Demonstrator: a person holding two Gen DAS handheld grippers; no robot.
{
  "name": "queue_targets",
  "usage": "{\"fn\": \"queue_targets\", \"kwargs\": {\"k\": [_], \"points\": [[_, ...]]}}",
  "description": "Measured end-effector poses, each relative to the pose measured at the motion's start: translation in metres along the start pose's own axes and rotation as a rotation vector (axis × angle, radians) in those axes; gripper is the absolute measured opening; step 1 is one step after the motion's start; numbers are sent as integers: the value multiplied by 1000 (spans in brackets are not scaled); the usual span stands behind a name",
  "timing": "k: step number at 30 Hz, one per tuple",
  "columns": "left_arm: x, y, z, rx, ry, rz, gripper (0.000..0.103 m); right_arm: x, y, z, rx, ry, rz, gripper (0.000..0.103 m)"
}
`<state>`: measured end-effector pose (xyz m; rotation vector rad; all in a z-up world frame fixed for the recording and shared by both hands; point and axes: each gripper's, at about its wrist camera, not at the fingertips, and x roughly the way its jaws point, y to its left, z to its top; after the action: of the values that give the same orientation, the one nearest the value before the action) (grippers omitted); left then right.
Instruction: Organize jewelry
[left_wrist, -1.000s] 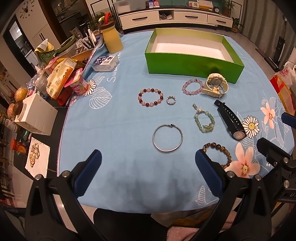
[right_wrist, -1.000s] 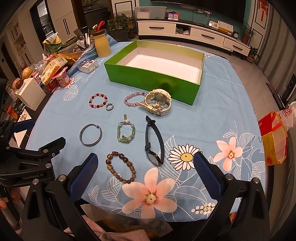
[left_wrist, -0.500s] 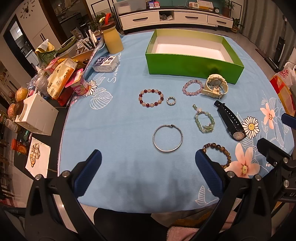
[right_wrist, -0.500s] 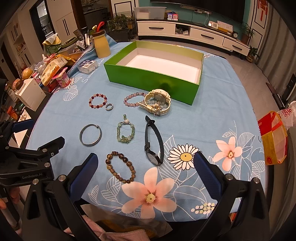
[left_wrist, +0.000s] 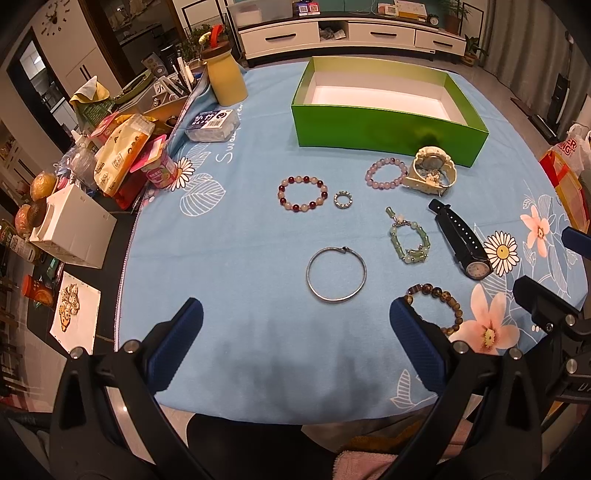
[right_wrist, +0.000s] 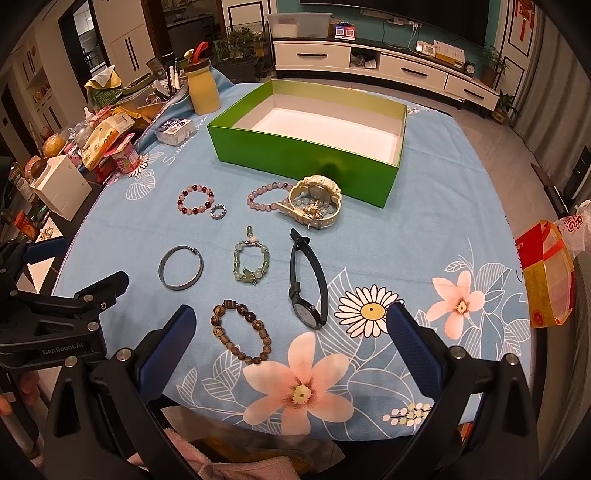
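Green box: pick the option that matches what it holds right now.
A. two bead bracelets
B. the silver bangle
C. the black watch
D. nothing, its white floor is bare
D. The green box shows only its bare white floor, while the black watch, silver bangle and bead bracelets all lie on the cloth in front of it.

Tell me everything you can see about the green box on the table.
The green box is a shallow, open rectangular tray with no lid on it, cardboard by the look of it. Its outer walls are glossy bright green, the inner walls a duller green, and the floor is white and bare. It sits flat on the blue flowered tablecloth at the far side, behind the jewelry. The cream watch lies just before its near wall; whether they touch is unclear.
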<state>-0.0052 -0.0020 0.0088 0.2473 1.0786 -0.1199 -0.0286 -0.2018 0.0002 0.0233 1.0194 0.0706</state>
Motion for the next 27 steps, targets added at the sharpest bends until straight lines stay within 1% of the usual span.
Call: {"fn": "queue_targets", "kwargs": {"k": [20, 21, 25, 27], "points": [[5, -2, -4, 2, 9, -11, 101, 1, -1, 0, 2, -1, 3, 102], [6, -2, -4, 1, 11, -16, 101, 1, -2, -1, 4, -6, 7, 102], [12, 0, -5, -22, 21, -91, 101, -1, -12, -2, 34, -48, 56, 102], [15, 3, -4, -36, 11, -124, 101, -4, -19, -2, 58, -85, 86, 102]]}}
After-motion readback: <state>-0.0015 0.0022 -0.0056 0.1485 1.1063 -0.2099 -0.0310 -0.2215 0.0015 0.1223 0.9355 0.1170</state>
